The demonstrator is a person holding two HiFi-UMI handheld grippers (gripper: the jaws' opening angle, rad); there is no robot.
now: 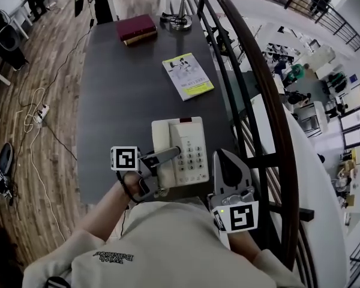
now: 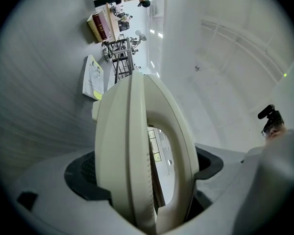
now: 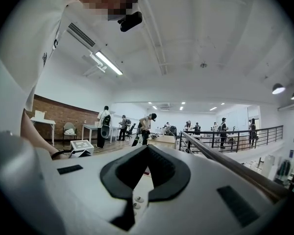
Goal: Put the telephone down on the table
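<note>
In the head view a dark table (image 1: pixel 126 89) runs toward twelve o'clock, with wood-plank floor (image 1: pixel 54 179) at nine and a curved railing (image 1: pixel 275 110) at three. The right gripper view shows a brick wall (image 3: pixel 56 115) at nine o'clock and a lit ceiling tube (image 3: pixel 109 63) at eleven.

The telephone (image 1: pixel 189 152) stands on the surface (image 1: pixel 114 101) just left of the right tongs (image 1: pixel 228 161), and its handset (image 2: pixel 137 151) sits between the left tongs (image 1: pixel 166 156), over its left side. Beyond both tongs lies a booklet (image 1: pixel 188 75). Farther still, at the far end, are stacked books (image 1: pixel 136 27) with a lamp base (image 1: pixel 180 21) to their right. A railing (image 1: pixel 261 83) runs along to the right of the right tongs.
</note>
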